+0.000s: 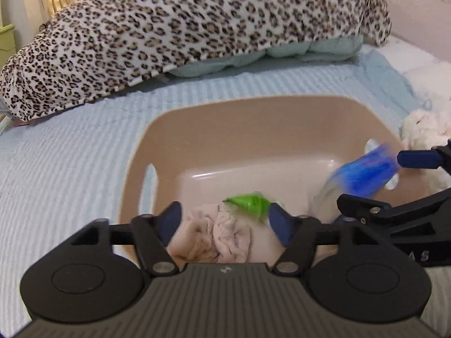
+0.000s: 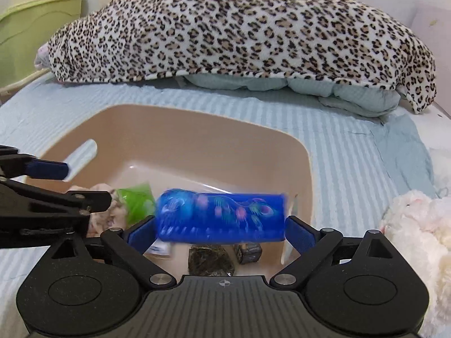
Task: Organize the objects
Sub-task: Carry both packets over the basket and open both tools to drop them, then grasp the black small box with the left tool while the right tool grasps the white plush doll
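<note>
The right gripper (image 2: 220, 232) has its jaws spread; the blurred blue cylinder (image 2: 221, 215) lies between them, contact unclear. It hangs over the smooth tan plastic basin (image 2: 174, 140). The left gripper (image 1: 225, 221) is spread, empty, over crumpled cloth (image 1: 214, 238); a green packet (image 1: 249, 204) sits at one o'clock.

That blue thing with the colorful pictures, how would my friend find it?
Find the tan tub on the striped bed. The blue tube hangs sideways over it, between the right claw fingers. It's the only bright blue item, with pink and green feather pictures.
</note>
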{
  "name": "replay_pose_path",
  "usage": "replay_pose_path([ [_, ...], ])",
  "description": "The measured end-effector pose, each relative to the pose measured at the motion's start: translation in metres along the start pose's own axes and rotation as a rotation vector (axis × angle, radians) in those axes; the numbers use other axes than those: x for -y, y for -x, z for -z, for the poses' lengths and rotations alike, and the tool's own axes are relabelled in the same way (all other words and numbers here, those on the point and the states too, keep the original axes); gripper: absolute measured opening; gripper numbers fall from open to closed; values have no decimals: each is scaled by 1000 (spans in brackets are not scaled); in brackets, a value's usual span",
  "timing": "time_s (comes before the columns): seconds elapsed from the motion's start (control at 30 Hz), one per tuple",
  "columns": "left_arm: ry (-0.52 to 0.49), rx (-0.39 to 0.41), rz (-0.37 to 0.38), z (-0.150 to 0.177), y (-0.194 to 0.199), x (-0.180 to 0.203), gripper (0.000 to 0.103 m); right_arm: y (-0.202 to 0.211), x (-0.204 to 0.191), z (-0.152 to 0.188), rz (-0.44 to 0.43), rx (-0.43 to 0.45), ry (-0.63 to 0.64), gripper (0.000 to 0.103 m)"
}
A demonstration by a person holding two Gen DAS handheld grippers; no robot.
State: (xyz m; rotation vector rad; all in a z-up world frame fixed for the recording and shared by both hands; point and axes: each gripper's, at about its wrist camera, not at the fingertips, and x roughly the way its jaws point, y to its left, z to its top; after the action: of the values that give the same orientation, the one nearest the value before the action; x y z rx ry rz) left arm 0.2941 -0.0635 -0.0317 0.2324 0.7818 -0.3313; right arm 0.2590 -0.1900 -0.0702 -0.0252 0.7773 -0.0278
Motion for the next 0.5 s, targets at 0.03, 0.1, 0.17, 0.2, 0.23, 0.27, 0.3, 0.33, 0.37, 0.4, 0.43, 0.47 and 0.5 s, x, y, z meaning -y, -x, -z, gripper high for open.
replay_pose_path([
  [0.03,6,3,4,1,6,-3,74,6,1,0,-3,6,-5,100],
  [0.1,10,1,8,4,17,-9,74,18,0,0,-7,19,-5,102],
  [0.17,7,0,1,9,27,-15,75,30,0,2,-6,27,7,103],
  [0.2,3,-3,-4,13,31,-18,75,36,-1,4,-3,29,15,103],
  [0.23,2,-6,-8,16,35,-20,75,41,-2,6,0,28,19,103],
  [0.27,2,-8,-11,20,39,-23,75,46,-2,8,0,24,20,103],
  [0.3,1,-12,-14,24,43,-26,75,50,-3,11,-1,17,19,103],
  [0.33,0,-15,-16,29,46,-29,75,54,-3,15,-4,10,17,103],
  [0.37,-1,-19,-15,34,50,-31,75,58,-4,20,-8,7,13,103],
  [0.4,-1,-22,-12,40,53,-33,75,62,-4,24,-11,6,12,103],
  [0.43,-1,-27,-9,45,55,-35,75,65,-6,30,-14,-1,10,103],
  [0.47,-1,-33,-8,51,56,-36,75,67,-7,35,-20,-13,8,103],
  [0.5,-2,-41,-8,56,57,-38,75,68,-9,38,-27,-25,4,103],
])
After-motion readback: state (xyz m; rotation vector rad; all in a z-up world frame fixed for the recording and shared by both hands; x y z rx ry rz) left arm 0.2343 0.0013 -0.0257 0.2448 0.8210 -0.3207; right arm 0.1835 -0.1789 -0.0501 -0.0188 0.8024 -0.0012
